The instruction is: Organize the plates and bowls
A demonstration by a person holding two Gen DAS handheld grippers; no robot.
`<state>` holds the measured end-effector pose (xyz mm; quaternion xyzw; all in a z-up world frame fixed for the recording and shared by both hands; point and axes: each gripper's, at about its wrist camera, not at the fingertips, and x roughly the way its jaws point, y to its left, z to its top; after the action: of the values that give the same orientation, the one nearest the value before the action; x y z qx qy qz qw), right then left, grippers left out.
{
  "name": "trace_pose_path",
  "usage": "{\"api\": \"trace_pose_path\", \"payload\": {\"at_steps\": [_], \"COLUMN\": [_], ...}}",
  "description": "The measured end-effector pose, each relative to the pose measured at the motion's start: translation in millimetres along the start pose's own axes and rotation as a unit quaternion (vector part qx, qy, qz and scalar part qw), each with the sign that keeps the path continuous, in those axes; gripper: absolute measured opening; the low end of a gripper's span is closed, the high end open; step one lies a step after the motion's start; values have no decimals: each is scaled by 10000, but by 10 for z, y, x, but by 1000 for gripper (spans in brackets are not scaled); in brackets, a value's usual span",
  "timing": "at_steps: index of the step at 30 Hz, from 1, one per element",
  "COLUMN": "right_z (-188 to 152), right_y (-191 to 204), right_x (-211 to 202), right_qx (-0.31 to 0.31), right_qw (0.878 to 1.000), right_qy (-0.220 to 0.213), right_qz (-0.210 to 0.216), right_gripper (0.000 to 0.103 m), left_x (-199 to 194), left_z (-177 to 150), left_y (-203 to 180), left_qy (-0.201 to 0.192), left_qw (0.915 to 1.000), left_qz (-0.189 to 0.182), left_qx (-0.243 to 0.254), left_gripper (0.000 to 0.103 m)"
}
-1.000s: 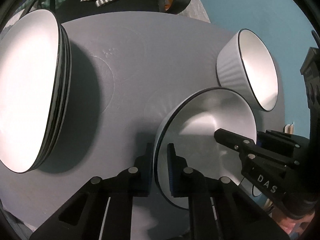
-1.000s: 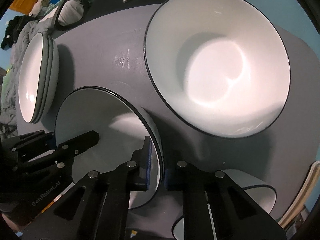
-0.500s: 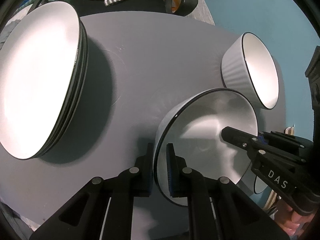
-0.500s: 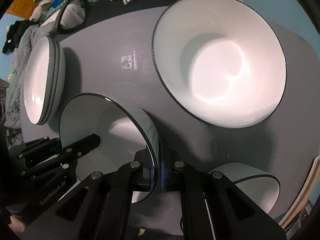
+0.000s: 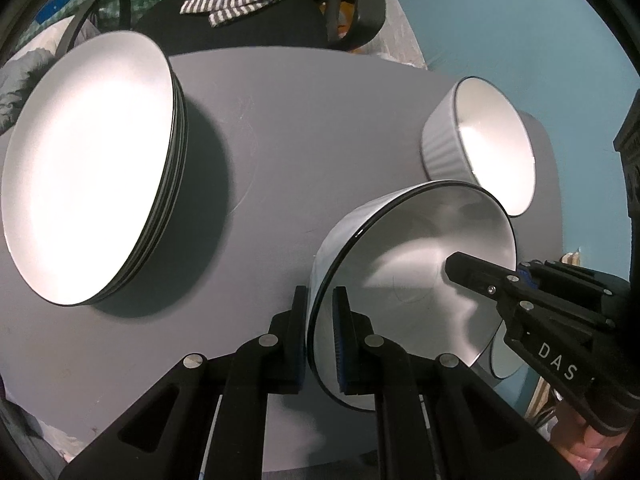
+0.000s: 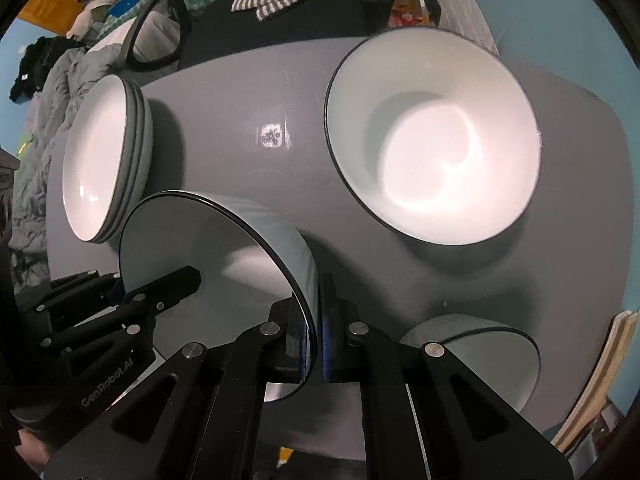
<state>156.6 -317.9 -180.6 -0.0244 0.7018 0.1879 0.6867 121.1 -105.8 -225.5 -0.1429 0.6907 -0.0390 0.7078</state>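
Observation:
A white bowl with a dark rim [image 5: 404, 280] is held between both grippers above the grey round table [image 5: 288, 128]. My left gripper [image 5: 322, 336] is shut on its near rim. My right gripper [image 6: 316, 344] is shut on the opposite rim of the same bowl [image 6: 212, 264]. A stack of white plates [image 5: 88, 168] lies at the left and shows in the right wrist view [image 6: 104, 160]. A larger white bowl [image 6: 432, 136] stands at the right and shows in the left wrist view [image 5: 484, 144]. A small bowl [image 6: 480, 356] sits near the table's front right edge.
A black chair with a striped cloth [image 5: 236, 0] stands behind the table. Bedding and clothes [image 6: 44, 92] lie at the far left. The blue wall [image 5: 520, 20] is to the right. Bare table lies between the plate stack and the large bowl.
Both grippers have lifted the bowl off the table and tilted it; the right gripper closed on its rim. The plates and the other bowls have not moved.

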Motion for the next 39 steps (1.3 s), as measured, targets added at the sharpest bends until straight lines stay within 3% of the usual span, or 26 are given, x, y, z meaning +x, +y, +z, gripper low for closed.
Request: {"api": "trace_pose_path", "payload": {"at_steps": [14, 21, 28, 39], "right_z": [-10, 158, 360, 592], "right_y": [-176, -418, -708, -1000], "right_x": [-548, -751, -833, -670], "right_qx": [66, 234, 423, 652], "right_qw": [9994, 9985, 9975, 9974], "right_qy": [-310, -470, -541, -299], "right_qz": [-119, -134, -161, -75], "right_gripper": [6, 6, 6, 6], "left_x": [-456, -501, -389, -135], "left_z": [217, 427, 703, 929], "left_y": [-334, -635, -885, -1090], "left_qy": [-327, -497, -503, -314], "left_qw": [9989, 9971, 9960, 9964], "left_qz": [-144, -168, -112, 112], "left_qx": [300, 548, 733, 781], "left_gripper": [11, 11, 11, 11]}}
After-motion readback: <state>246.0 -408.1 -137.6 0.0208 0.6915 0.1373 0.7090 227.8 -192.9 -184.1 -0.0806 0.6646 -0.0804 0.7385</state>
